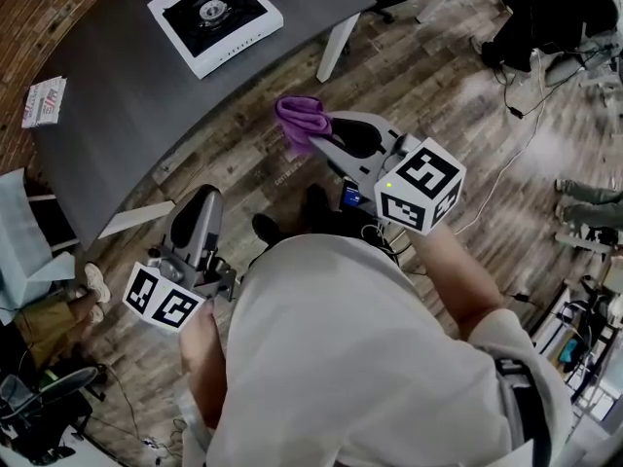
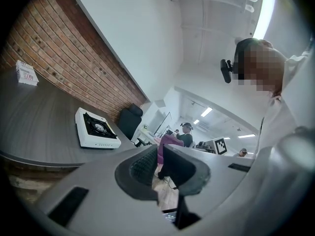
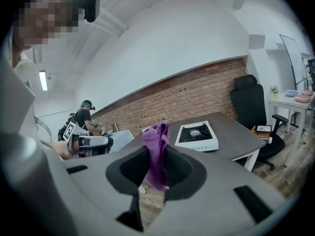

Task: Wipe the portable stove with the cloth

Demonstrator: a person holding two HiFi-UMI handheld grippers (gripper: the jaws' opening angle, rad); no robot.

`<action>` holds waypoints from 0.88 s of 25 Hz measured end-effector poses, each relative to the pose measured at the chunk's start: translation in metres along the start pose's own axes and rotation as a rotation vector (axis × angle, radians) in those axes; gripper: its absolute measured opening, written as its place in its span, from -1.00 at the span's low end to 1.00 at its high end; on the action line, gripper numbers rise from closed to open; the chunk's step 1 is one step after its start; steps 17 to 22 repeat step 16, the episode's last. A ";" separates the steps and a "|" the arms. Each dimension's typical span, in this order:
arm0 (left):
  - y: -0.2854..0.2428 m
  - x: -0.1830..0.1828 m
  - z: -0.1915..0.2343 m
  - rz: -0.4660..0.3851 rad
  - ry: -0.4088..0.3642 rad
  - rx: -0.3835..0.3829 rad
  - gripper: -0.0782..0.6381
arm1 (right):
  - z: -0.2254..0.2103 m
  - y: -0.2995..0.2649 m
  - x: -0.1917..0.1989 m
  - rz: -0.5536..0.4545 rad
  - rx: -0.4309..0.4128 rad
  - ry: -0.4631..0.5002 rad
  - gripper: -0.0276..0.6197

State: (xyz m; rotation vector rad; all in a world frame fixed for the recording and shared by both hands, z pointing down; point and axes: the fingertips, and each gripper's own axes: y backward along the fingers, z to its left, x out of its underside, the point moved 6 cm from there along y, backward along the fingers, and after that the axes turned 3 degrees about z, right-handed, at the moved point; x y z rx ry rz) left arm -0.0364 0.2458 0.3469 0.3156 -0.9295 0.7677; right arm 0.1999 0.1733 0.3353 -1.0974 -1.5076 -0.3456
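Your right claw [image 3: 156, 167] clamps the purple cloth [image 3: 157, 140] bunched, ready for wiping; your left claw [image 2: 160, 165] hangs narrow and empty; the stove [image 1: 215, 16] sits far left on the surface [image 1: 127, 95], well apart from both, so approach first.

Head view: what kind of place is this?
Likely an office or lab workspace: a grey table with a portable stove, a black office chair, a brick wall, cables across the wood floor.
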 end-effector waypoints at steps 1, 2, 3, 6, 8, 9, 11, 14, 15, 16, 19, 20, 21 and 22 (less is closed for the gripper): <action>0.001 0.001 -0.001 -0.002 0.000 -0.001 -0.67 | 0.000 0.001 0.000 0.001 0.001 0.003 -0.65; 0.002 0.001 -0.002 -0.004 0.000 -0.003 -0.67 | 0.000 0.001 -0.001 0.002 0.002 0.005 -0.65; 0.004 0.002 -0.002 -0.005 0.000 -0.004 -0.67 | 0.001 0.002 -0.001 0.001 0.002 0.005 -0.65; 0.006 0.003 -0.005 -0.008 0.000 -0.004 -0.67 | 0.004 0.003 -0.001 -0.003 -0.003 0.007 -0.65; 0.006 0.005 -0.007 -0.007 0.001 -0.002 -0.67 | 0.005 0.005 -0.001 -0.005 -0.003 0.012 -0.65; 0.006 0.006 -0.007 -0.006 0.001 0.000 -0.67 | 0.006 0.006 -0.001 -0.006 -0.002 0.014 -0.65; 0.004 0.007 -0.008 -0.003 0.001 0.004 -0.67 | 0.005 0.008 -0.001 -0.009 0.004 0.015 -0.65; 0.001 0.008 -0.011 0.003 -0.001 0.014 -0.67 | 0.001 0.014 0.000 -0.014 0.017 0.010 -0.65; -0.001 0.008 -0.012 0.006 -0.001 0.018 -0.67 | 0.000 0.016 0.001 -0.016 0.022 0.008 -0.65; -0.002 0.009 -0.013 0.008 -0.001 0.021 -0.67 | -0.001 0.018 0.001 -0.018 0.027 0.005 -0.65; -0.002 0.009 -0.013 0.008 -0.001 0.021 -0.67 | -0.001 0.018 0.001 -0.018 0.027 0.005 -0.65; -0.002 0.009 -0.013 0.008 -0.001 0.021 -0.67 | -0.001 0.018 0.001 -0.018 0.027 0.005 -0.65; -0.002 0.009 -0.013 0.008 -0.001 0.021 -0.67 | -0.001 0.018 0.001 -0.018 0.027 0.005 -0.65; -0.002 0.009 -0.013 0.008 -0.001 0.021 -0.67 | -0.001 0.018 0.001 -0.018 0.027 0.005 -0.65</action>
